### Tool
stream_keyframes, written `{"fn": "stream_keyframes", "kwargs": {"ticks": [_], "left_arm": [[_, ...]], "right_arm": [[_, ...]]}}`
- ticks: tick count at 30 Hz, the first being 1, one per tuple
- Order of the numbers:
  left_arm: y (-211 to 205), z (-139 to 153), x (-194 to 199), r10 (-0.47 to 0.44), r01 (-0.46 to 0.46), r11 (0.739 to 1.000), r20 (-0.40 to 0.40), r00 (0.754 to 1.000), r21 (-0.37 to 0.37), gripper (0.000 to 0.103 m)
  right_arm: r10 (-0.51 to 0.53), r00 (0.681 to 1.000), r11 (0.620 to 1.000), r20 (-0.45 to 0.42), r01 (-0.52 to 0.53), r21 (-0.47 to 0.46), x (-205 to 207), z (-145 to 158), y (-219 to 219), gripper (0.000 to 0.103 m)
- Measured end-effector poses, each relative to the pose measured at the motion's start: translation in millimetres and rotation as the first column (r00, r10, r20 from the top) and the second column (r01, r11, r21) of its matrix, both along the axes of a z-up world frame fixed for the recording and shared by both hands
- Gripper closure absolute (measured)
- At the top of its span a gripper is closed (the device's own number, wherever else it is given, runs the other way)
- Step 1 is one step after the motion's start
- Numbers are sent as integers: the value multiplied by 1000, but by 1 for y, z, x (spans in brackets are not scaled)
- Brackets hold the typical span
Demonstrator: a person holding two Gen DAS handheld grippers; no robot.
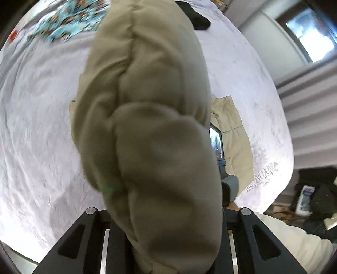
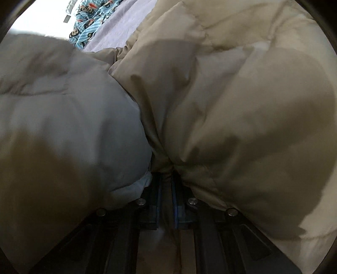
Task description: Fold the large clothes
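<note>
Across the bed (image 1: 42,126), with its pale lilac sheet, most of the cover lies bare. I work over its near edge. My big job is the puffy beige jacket (image 2: 242,105): it is bunched and lifted rather than flat, one thick padded roll of it hanging straight down from my left tool (image 1: 168,242) and blocking most of that view. A flatter, paler beige part (image 1: 231,137), which I take for the same garment, lies on the sheet toward the bed's right edge. My right tool (image 2: 166,185) is buried in the jacket's quilted bulk, grey-lit on one side and tan on the other, and its jaws are pressed nearly together on a thin fold of the shell between the blue pads. My left tool is pinching a much thicker wad, its jaws held apart by the padding. Near the far left corner of the bed sits a blue cartoon-print garment (image 1: 69,23), crumpled, and a dark item (image 1: 200,19) lies at the far edge.

I judge the fold hardly started: no neat layers show, the jacket is gathered in both tools, and spreading, folding the sleeves and halving all remain.
</note>
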State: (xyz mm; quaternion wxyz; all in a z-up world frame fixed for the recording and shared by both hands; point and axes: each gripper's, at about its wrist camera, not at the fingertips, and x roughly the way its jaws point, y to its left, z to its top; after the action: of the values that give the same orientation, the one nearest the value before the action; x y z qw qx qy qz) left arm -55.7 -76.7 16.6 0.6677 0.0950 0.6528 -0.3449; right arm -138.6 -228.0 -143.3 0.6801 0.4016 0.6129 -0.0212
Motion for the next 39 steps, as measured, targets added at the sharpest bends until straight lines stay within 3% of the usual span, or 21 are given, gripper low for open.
{"fn": "stream_keyframes", "kwargs": {"ticks": [3, 5, 7, 11, 12, 14, 18, 21, 22, 23, 24, 25, 26, 30, 33, 35, 37, 39], "left_arm": [[-36, 0, -6, -42, 42, 999, -4, 999, 24, 77], [-66, -9, -16, -51, 52, 998, -15, 999, 41, 69], [-86, -17, -26, -60, 61, 998, -44, 997, 15, 56], [-124, -50, -35, -142, 138, 990, -125, 982, -40, 51], [-130, -57, -36, -166, 158, 985, -153, 974, -62, 41], [-134, -75, -37, -212, 186, 973, -213, 954, -133, 38], [-133, -89, -31, -239, 181, 955, -251, 938, -235, 38], [-122, -94, -18, -212, 142, 957, -279, 936, -252, 38], [-116, -95, -12, -200, 129, 960, -285, 937, -249, 38], [-114, -94, -13, -195, 126, 962, -284, 939, -242, 38], [-112, -91, -16, -196, 131, 963, -277, 941, -236, 38], [-116, -89, -18, -202, 142, 962, -260, 944, -232, 38], [-126, -88, -26, -210, 154, 961, -243, 947, -231, 38], [-140, -82, -26, -240, 194, 954, -191, 952, -230, 38], [-148, -69, -21, -225, 181, 951, -161, 961, -250, 38], [-152, -54, -15, -208, 172, 947, -109, 972, -272, 38], [-150, -34, -10, -181, 173, 947, -5, 983, -269, 38], [-135, -21, -1, -144, 161, 953, 83, 986, -257, 38]], "right_arm": [[-23, 1000, 999, 19, 22, 38, -16, 18, -26, 92], [-46, 998, 998, 45, 44, 37, -38, 36, -55, 92], [-82, 995, 996, 59, 80, 33, -58, 48, -77, 93], [-191, 979, 981, 75, 190, 22, -107, 64, -123, 93], [-205, 976, 979, 75, 204, 23, -114, 64, -128, 93], [-246, 966, 969, 76, 243, 45, -127, 61, -137, 93], [-282, 956, 957, 74, 276, 83, -157, 60, -143, 93], [-283, 955, 957, 88, 276, 85, -174, 70, -146, 92], [-275, 957, 960, 94, 269, 72, -171, 73, -145, 90], [-261, 959, 965, 105, 258, 47, -176, 82, -143, 77], [-250, 961, 968, 119, 249, 26, -184, 91, -140, 66], [-245, 961, 970, 130, 244, 18, -185, 98, -137, 38], [-235, 959, 972, 156, 236, 11, -192, 109, -134, 22], [-151, 951, 988, 271, 153, 15, -195, 155, -95, 22], [-84, 951, 996, 296, 85, 11, -185, 165, -60, 22], [-52, 956, 998, 290, 61, -19, -173, 161, -43, 22], [-17, 971, 993, 239, 45, -113, -163, 156, -28, 22], [-39, 985, 971, 168, 77, -225, -151, 147, -19, 28]]}}
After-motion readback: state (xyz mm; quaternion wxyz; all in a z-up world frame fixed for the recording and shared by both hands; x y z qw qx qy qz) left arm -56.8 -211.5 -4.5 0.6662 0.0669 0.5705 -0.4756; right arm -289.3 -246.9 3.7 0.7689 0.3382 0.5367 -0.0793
